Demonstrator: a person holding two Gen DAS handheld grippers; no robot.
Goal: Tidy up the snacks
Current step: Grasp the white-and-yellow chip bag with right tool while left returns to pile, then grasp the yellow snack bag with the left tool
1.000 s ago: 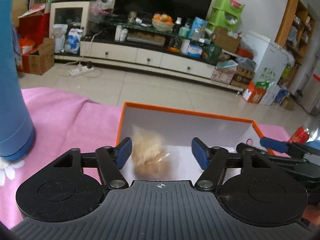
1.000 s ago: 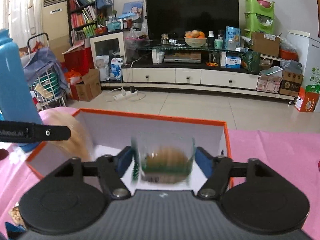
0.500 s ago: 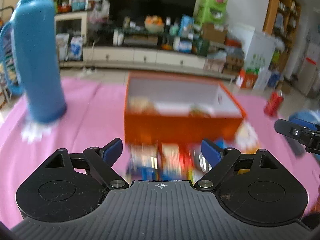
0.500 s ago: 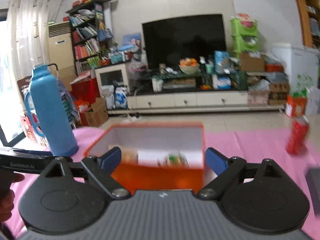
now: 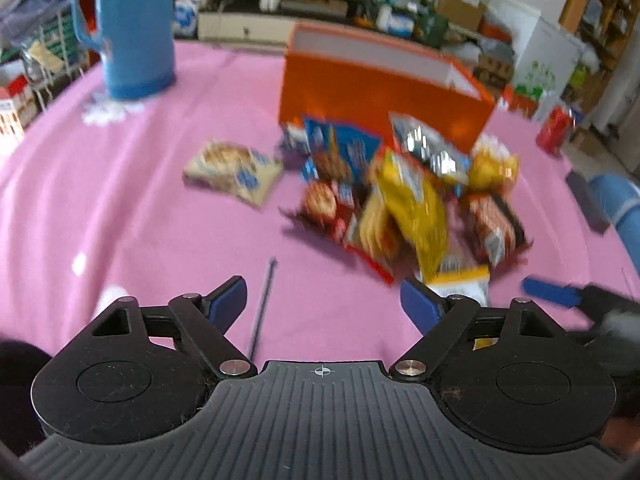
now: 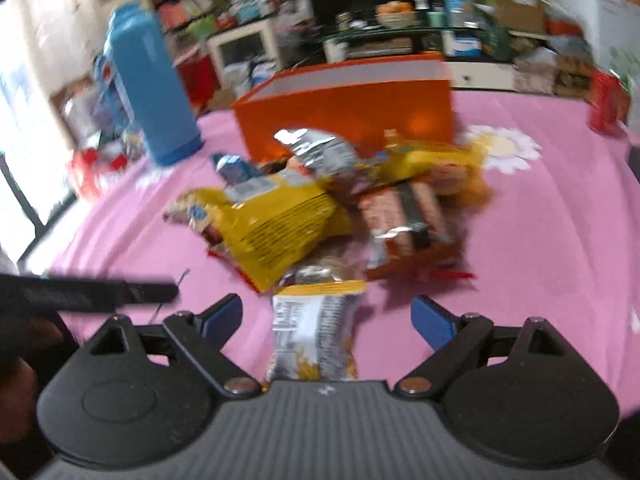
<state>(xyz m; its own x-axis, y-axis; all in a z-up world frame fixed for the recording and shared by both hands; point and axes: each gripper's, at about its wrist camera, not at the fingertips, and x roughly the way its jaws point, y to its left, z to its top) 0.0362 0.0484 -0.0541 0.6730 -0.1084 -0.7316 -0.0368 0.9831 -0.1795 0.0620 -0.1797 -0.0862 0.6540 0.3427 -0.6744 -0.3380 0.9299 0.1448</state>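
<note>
- Now your left gripper [image 5: 322, 300] tilts down over bare pink cloth [image 5: 120, 208], jaws wide, empty.
- Your right gripper [image 6: 326, 316] tilts down too, jaws closing slightly, straddling a white-and-yellow packet [image 6: 314, 336] without touching it.
- Snack pile [image 5: 400, 200] lies just before the orange box [image 5: 380, 88].

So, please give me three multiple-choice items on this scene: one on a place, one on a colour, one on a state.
1. The pile of snack packets lies:
A. inside the box
B. on the pink tablecloth, in front of the box
C. on the floor

2. The open cardboard box is:
A. green
B. white
C. orange

3. The right gripper is:
A. open around a white-and-yellow packet
B. clamped on the tall blue flask
C. shut, empty

Key: B, the pile rests on cloth; C, its walls are orange; A, the pads stand apart from the packet.
</note>
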